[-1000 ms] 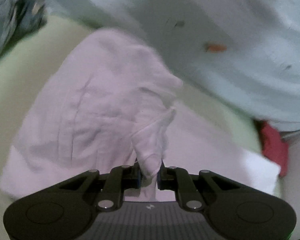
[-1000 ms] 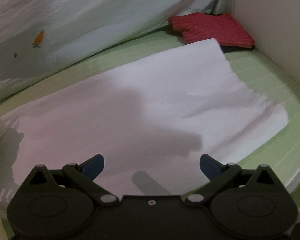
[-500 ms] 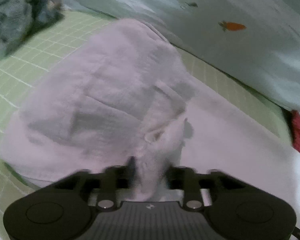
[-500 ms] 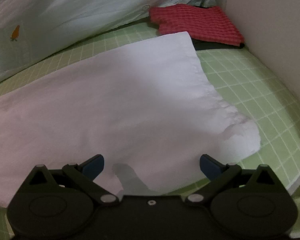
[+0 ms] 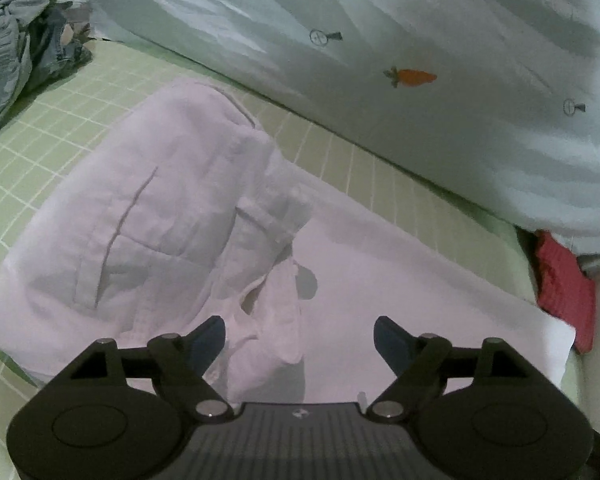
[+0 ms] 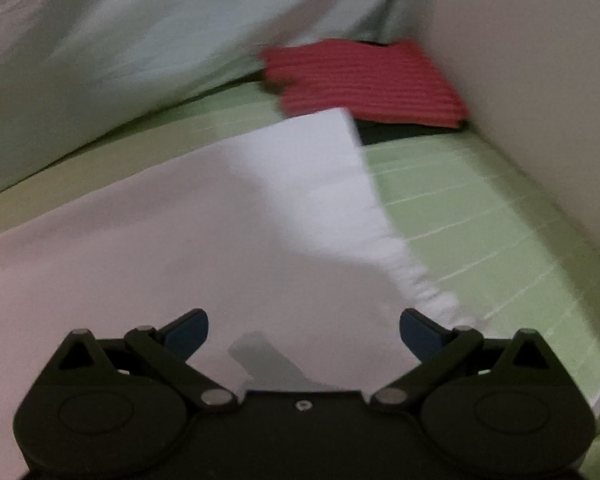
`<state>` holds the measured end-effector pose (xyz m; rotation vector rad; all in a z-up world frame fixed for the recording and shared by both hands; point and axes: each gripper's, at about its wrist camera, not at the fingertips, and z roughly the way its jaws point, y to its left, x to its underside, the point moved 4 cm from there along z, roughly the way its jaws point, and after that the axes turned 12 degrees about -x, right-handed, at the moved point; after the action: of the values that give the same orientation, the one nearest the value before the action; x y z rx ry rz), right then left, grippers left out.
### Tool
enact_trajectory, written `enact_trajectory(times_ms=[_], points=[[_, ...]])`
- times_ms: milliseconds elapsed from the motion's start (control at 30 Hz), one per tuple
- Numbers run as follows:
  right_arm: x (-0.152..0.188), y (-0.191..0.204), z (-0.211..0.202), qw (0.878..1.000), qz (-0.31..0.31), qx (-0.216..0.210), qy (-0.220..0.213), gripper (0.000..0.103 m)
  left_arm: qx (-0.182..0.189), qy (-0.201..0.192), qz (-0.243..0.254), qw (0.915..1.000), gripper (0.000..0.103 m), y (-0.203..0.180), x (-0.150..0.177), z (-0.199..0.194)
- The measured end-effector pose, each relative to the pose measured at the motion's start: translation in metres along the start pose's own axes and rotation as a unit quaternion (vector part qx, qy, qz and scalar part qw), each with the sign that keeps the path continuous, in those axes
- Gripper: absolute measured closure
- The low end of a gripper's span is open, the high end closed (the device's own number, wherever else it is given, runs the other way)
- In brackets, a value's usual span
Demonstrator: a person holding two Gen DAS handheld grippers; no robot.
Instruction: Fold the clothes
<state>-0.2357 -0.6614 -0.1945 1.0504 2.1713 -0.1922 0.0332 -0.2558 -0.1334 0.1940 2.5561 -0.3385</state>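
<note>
Left claw (image 5: 300, 334) just opened, trousers (image 5: 172, 216) released; right claw (image 6: 304, 330) wide, empty. Unpressed fold may spring back.

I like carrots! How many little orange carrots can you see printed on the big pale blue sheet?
1. The carrot is on the pale blue sheet, up right of the white garment. The right wrist view has an orange blur at its left edge; folds may hide more.

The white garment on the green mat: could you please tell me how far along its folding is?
Done: one end of the white garment lies folded over its flat half. In hand: nothing; the left tongs have just been opening and released the fabric, and the right tongs hover open. Left: further folds, apparently.
</note>
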Motion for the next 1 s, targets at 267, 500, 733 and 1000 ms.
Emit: enact_trajectory(times_ms=[267,500,733,1000], points=[[-0.007,-0.046,0.035,0.998,0.058,0.023,0.016,0.000,-0.027,-0.019,0.028,0.9990,0.017,-0.016,-0.003,-0.002],[0.013,-0.048,0.034,1.000,0.013,-0.003,0.006,0.000,-0.021,0.000,0.052,0.9984,0.017,-0.028,0.012,0.003],[0.016,-0.049,0.033,1.000,0.001,-0.008,-0.017,0.000,-0.026,-0.010,0.061,0.9977,0.017,-0.022,0.023,-0.013],[0.019,-0.046,0.018,0.999,-0.012,-0.028,-0.034,0.062,-0.039,-0.009,0.051,0.9979,0.017,-0.003,0.032,-0.026]])
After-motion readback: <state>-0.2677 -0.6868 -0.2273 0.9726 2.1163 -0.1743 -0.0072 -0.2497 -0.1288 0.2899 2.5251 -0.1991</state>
